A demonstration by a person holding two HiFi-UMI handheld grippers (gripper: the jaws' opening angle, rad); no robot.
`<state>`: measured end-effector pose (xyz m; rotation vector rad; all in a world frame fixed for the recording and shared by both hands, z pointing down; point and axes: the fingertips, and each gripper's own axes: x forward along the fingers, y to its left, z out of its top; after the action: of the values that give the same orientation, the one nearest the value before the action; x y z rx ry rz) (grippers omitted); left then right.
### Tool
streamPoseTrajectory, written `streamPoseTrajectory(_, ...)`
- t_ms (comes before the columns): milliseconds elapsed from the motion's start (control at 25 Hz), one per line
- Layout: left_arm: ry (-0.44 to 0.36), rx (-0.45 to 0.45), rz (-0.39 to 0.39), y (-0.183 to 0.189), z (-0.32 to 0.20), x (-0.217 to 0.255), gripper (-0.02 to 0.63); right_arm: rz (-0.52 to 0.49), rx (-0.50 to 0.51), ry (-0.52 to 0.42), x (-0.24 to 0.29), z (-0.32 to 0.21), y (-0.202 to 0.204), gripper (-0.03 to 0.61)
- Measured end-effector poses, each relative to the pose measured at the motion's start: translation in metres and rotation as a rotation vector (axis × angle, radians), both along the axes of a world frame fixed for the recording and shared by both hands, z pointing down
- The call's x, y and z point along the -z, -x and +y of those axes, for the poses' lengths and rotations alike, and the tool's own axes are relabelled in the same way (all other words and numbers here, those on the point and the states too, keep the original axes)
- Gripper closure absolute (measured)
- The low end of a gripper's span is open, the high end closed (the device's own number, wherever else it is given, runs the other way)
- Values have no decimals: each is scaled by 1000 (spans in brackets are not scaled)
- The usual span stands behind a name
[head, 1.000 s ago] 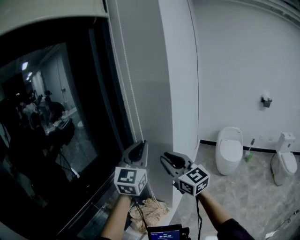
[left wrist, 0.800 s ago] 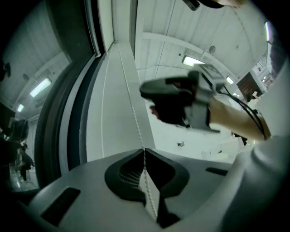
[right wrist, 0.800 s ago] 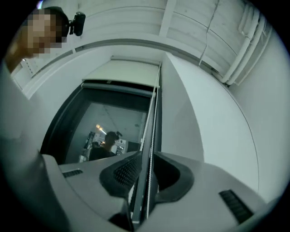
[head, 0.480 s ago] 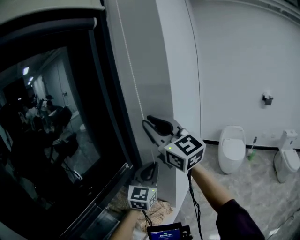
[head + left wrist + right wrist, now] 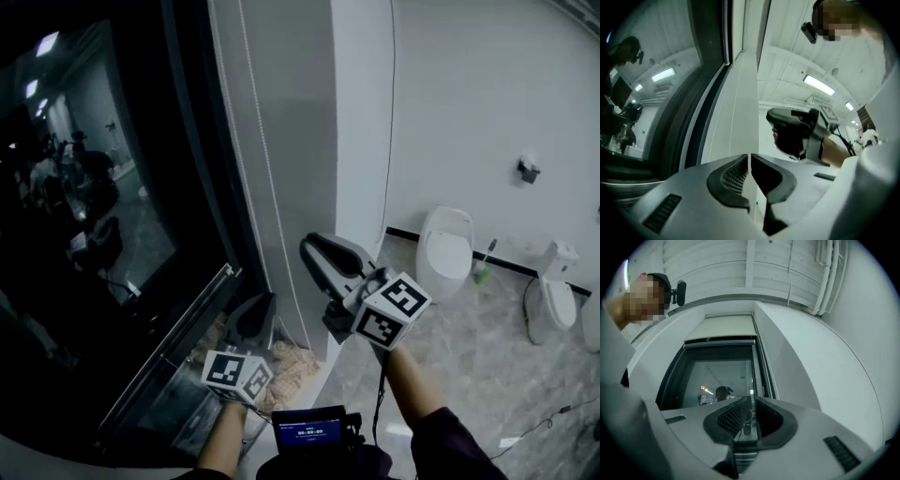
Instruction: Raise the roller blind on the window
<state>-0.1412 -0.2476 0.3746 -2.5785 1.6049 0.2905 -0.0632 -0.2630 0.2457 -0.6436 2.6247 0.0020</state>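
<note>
The window (image 5: pixel 112 216) is dark glass in a black frame; the blind itself is out of the head view. In the right gripper view the rolled blind (image 5: pixel 723 326) sits high above the pane. A thin bead cord (image 5: pixel 265 178) hangs down the white reveal beside the frame. My left gripper (image 5: pixel 266 300) is low at the sill, shut on the bead cord (image 5: pixel 749 157). My right gripper (image 5: pixel 311 246) is higher and points up along the cord. Its jaws stand a narrow gap apart, with the bead cord (image 5: pixel 747 423) between them.
A white wall corner (image 5: pixel 361 141) stands right of the reveal. Crumpled brownish material (image 5: pixel 286 361) lies below the sill. Two toilets (image 5: pixel 443 248) (image 5: pixel 547 295) stand on the marble floor to the right. A small screen (image 5: pixel 305 434) sits at the bottom edge.
My left gripper has dropped from level with the right one to down near the sill. The right gripper has risen up the cord. The view has tilted down, so the blind's bottom bar has left it.
</note>
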Motion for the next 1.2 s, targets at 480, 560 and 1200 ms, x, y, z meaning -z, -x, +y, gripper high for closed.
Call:
streamPoseTrajectory(480,-121,73,27,12,18,52,603,-53,-29,-5,-39,31,9,571)
streamPoseTrajectory(560,-131,72,28,16,20,57,602,-40,-37,-29,-37,35,18,571)
streamPoseTrajectory(1200,-151,51,11,30,20,71,602,61,-173,-57,-46,37,39,571)
